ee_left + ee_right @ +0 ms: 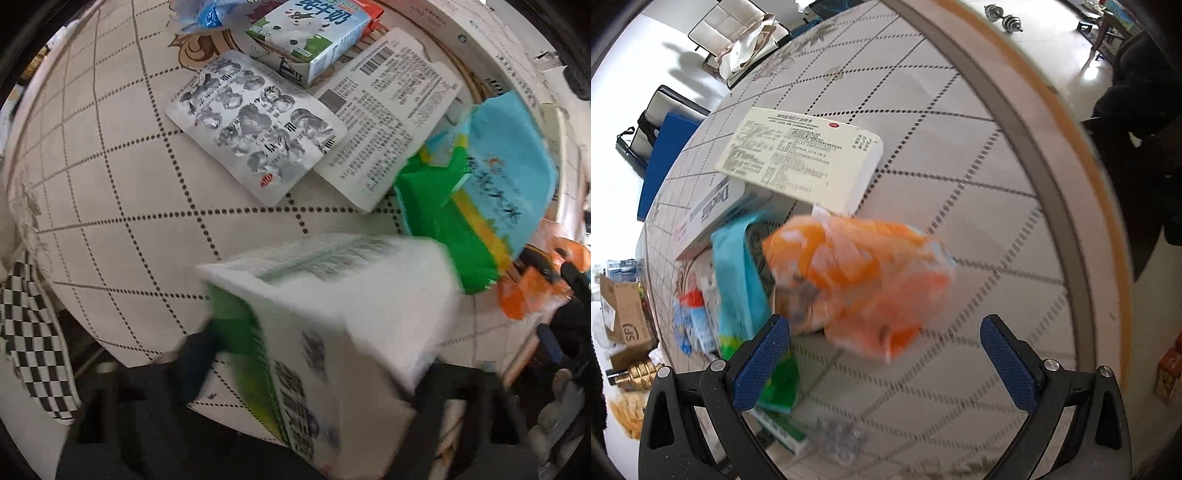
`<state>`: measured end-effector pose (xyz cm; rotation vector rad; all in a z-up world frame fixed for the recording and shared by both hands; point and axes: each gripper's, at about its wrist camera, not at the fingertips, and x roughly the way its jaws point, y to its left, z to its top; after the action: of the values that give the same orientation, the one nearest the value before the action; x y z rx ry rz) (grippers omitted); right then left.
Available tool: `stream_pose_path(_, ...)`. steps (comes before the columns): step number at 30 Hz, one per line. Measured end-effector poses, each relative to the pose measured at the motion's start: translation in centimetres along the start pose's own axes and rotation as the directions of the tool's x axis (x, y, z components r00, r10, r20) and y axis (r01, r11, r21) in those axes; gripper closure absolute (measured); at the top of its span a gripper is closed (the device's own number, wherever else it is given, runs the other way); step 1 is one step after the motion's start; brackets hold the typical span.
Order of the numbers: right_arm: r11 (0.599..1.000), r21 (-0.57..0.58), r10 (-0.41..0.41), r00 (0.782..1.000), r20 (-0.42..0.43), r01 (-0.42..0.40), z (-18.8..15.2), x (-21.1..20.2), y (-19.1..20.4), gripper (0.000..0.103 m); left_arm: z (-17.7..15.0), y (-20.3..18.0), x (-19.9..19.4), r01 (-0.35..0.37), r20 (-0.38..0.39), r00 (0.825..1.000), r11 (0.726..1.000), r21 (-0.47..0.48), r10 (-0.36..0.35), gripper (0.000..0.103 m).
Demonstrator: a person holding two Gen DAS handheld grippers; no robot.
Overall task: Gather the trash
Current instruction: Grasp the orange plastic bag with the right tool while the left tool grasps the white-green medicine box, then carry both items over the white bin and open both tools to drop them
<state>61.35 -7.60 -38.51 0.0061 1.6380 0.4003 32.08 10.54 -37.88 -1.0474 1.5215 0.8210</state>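
Blur smears the carton (pixel 332 332) hiding left fingers — grip untellable; right fingers (pixel 764 363) spread — orange wrapper (pixel 860 280) ahead.

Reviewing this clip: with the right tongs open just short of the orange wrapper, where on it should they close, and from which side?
Probably the near, lower end of the orange wrapper, approached straight ahead from the table edge. It is a soft, crumpled bag, blurred here, already roughly centred ahead of the open right tongs. Its far end lies against the white leaflet, so coming from there risks catching paper.

Orange wrapper (pixel 860 284) blocks the right fingers (pixel 1008 365); tablecloth (pixel 960 155) beyond lies bare.
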Motion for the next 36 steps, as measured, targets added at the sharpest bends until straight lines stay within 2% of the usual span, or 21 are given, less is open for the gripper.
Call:
stream_pose_path(1,1.000,-0.003,-0.007,1.000,-0.004,0.007,0.2,0.4,0.2,0.007,0.0,-0.2,-0.1,0.004,0.006,1.000,1.000,-0.001,-0.004,0.063)
stream_pose_path(3,1.000,-0.008,-0.019,1.000,-0.013,0.019,0.7,1.2,0.4,0.030,0.0,-1.0,-0.9,0.000,0.027,1.000,1.000,0.004,0.000,0.073)
stream_pose_path(4,1.000,-0.013,-0.021,1.000,-0.008,0.021,0.8,1.2,0.4,0.033,0.0,-1.1,-1.3,0.001,0.043,0.999,1.000,0.013,-0.002,0.074)
stream_pose_path(6,1.000,-0.019,-0.005,1.000,0.005,0.005,0.9,1.1,0.3,0.053,-0.3,-1.5,-2.7,-0.006,0.083,0.997,0.999,0.038,0.003,0.075)
stream_pose_path(9,1.000,-0.021,0.001,1.000,0.031,-0.001,1.2,0.2,-0.1,0.064,-0.7,-2.1,-4.7,-0.009,0.118,0.993,0.997,0.076,0.000,0.077)
stream_pose_path(15,0.998,-0.066,0.005,0.998,0.069,-0.001,-0.2,-2.5,-0.3,0.073,-1.8,-1.2,-9.1,-0.003,0.198,0.980,0.994,0.107,-0.019,0.077)
stream_pose_path(19,0.995,-0.100,0.018,0.995,0.100,-0.008,-2.6,-4.9,-0.4,0.074,-4.3,0.1,-12.4,-0.001,0.262,0.964,0.991,0.135,-0.035,0.077)
stream_pose_path(22,0.995,-0.099,0.045,0.992,0.120,-0.033,-5.2,-6.6,-1.4,0.075,-5.8,1.4,-12.4,0.011,0.294,0.954,0.986,0.166,-0.060,0.077)
stream_pose_path(24,0.994,-0.097,0.061,0.990,0.126,-0.049,-7.2,-7.5,-1.9,0.075,-6.5,3.5,-9.5,0.019,0.309,0.948,0.983,0.183,-0.075,0.077)
stream_pose_path(29,0.994,-0.091,0.073,0.987,0.142,-0.060,-14.2,-8.8,-3.0,0.076,-11.5,8.1,-8.7,0.040,0.332,0.937,0.976,0.214,-0.112,0.077)
stream_pose_path(32,0.992,-0.084,0.104,0.989,0.103,-0.095,-19.8,-8.2,-3.2,0.076,-14.4,11.5,-7.4,0.079,0.319,0.936,0.974,0.212,-0.146,0.077)
stream_pose_path(36,0.989,-0.082,0.122,0.993,-0.003,-0.122,-27.0,-6.4,-4.1,0.076,-18.6,16.8,-3.9,0.106,0.276,0.950,0.981,0.164,-0.149,0.077)
